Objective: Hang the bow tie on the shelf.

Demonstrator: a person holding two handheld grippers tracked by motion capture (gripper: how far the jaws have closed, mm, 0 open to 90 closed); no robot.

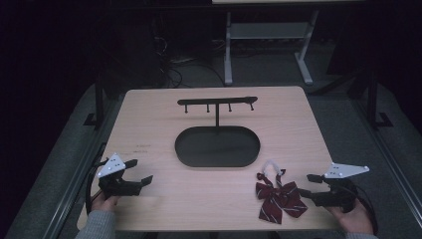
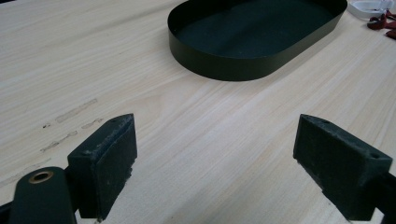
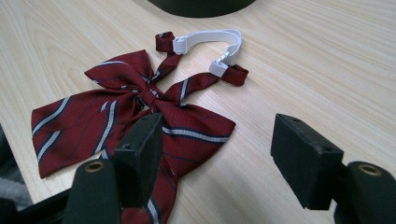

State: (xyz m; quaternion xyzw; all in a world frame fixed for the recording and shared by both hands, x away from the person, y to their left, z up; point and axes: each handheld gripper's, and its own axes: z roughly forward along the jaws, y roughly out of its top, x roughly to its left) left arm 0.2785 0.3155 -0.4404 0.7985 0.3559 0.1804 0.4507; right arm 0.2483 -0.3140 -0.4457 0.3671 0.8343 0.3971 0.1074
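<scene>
The bow tie [image 3: 140, 112] lies flat on the counter [image 1: 149, 124], near the tray [image 1: 217, 146] on its front right side; we judge it light, soft and limp, best pinched at the knot. Our right gripper [image 3: 215, 158] is just beside it, fingers apart, one over the cloth. Our left gripper [image 2: 215, 163], front left of the tray, also has fingers apart and empty.

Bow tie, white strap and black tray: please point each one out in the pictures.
Bow tie [image 3: 140, 100], right gripper view, on the centre knot.
White strap [image 3: 210, 36], right gripper view, on the elastic band.
Black tray [image 1: 217, 146], high view, on its bare floor.
</scene>
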